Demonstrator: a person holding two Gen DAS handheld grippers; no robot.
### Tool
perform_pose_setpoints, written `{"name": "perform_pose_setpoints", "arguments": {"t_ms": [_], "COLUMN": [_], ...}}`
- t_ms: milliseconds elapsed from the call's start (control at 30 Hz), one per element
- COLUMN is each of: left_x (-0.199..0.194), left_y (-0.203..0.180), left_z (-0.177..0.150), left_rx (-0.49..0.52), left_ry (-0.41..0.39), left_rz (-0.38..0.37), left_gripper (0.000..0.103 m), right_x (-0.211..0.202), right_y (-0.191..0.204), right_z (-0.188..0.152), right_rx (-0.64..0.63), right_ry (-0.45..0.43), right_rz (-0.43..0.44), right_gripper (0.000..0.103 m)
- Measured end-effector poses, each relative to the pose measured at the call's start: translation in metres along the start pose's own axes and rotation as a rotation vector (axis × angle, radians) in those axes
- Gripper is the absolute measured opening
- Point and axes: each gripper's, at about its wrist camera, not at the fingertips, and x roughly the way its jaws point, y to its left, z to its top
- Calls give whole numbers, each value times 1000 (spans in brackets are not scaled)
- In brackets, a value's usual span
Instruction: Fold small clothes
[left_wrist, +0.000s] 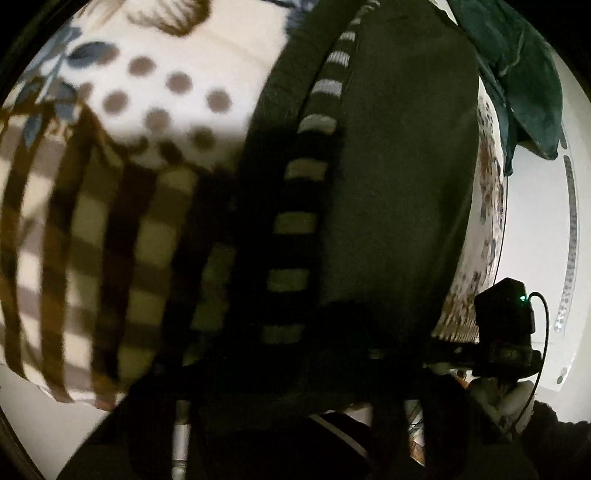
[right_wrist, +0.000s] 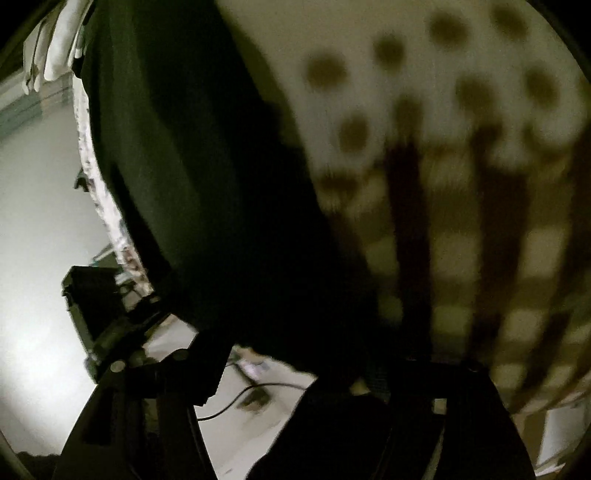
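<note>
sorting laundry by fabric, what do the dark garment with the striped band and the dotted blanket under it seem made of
Dark garment: looks like a matte knit, maybe cotton jersey; its grey-striped band shows ribbed knit texture. Dotted blanket: seems a soft fleece or plush, judging by the fuzzy, blurred-edged print, though motion blur leaves that open.

dark garment (left_wrist: 399, 192) | grey-striped side band | draped long over patterned blanket (left_wrist: 147, 92), lower end shadowed

A home bedroom: a bed spread with a fleece blanket (left_wrist: 159, 96) of dots, checks and leaves, spare clothes (left_wrist: 524, 74) heaped at its edge.
</note>
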Motion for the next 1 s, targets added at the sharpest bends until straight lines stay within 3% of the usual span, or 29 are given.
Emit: {"name": "perform_pose_setpoints", "arguments": {"t_ms": [33,67,133,333,500,667,800,900,967,1000], "left_x": [0,0,-4,-36,-59,-66,-52,-34,-23,-24], "left_y": [-2,-4,-6,4,-12,-33,-46,-55,-62,-61], "left_z": [-1,0,-1,-3,5,47,117,174,203,213], "left_rx": [-8,-14,-34,-115,-152,-186,-219,-202,-206,-207], "left_ry": [-6,-9,-15,-26,-32,-67,-110,-146,-160,-179], "left_rz": [4,13,12,-70,-172,-313,-417,-407,-432,-465], "left_gripper": [11,10,9,9,9,9,11,26,62,66], "right_x": [5,10,12,-9,-42,-76,-104,-125,-140,-143], "right_y": [-1,-2,-4,12,49,91,121,136,134,136], "right_z": [-1,-5,-13,-34,-43,-10,51,110,150,162], "right_rx": [12,15,37,9,-78,-120,-124,-124,-79,-61], "right_ry": [11,13,-13,-61,-115,-199,-281,-369,-406,-415], "right_rz": [-1,-13,8,65,117,196,227,182,182,177], "right_gripper": [35,19,13,10,10,10,10,11,15,20]}}
